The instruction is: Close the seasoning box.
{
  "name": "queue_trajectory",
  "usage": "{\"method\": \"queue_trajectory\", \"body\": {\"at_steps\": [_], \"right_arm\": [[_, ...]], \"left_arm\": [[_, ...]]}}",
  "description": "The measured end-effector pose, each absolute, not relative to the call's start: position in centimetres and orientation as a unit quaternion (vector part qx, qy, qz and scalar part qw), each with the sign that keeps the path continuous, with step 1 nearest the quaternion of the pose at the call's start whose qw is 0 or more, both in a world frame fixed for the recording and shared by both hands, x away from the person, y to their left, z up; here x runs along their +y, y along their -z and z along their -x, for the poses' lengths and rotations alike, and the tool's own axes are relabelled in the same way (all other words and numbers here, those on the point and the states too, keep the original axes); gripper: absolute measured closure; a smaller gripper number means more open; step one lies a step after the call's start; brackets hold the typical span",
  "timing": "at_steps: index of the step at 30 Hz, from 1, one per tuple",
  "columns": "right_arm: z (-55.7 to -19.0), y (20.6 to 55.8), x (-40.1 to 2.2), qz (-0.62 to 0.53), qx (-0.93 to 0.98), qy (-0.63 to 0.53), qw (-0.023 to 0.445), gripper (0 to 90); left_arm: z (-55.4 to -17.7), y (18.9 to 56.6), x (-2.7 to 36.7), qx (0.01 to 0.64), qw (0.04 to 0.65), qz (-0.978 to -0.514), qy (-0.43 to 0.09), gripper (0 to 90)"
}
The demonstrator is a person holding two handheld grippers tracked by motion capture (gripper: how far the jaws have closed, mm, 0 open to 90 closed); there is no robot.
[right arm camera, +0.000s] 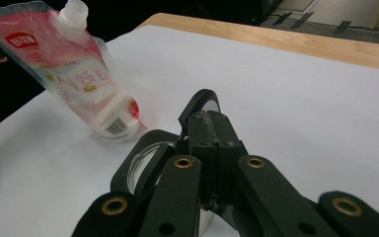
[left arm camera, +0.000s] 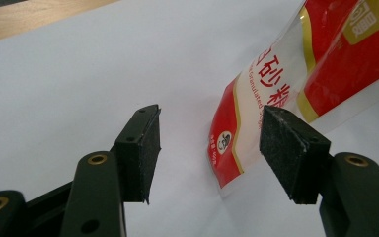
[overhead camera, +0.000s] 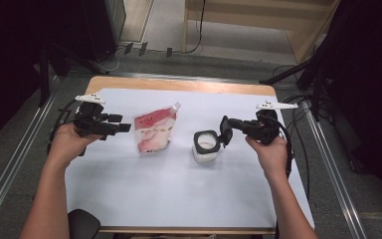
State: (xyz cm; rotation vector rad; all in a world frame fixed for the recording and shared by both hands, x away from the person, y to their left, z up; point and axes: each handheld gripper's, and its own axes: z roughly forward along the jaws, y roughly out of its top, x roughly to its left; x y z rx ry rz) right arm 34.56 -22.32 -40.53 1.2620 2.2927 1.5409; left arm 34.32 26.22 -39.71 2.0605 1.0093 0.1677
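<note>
Our right gripper (overhead camera: 225, 133) pinches the jar (overhead camera: 205, 147) lid (right arm camera: 200, 106) shut — left gripper (left arm camera: 207, 148) gapes at the soft, slippery pouch (overhead camera: 153, 130); we'd grab its near edge.

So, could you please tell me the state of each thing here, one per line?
Pouch: lying on the table, spout uncapped, untouched.
Jar: upright, open, white contents inside.
Lid: flipped up, pinched by the right hand-held gripper.
Left hand-held gripper: open, pouch corner ahead of its pads.
Right hand-held gripper: shut on the lid.
</note>
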Motion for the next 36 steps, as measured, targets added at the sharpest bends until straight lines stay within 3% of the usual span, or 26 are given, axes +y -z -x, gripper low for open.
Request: {"method": "queue_trajectory", "body": {"at_steps": [36], "right_arm": [[-33.1, 40.8, -18.7, -0.387, 0.772, -0.502, 0.035, 89.8]], "left_arm": [[-34.4, 40.0, 26.3, 0.408, 0.406, -0.815, -0.067, 41.5]]}}
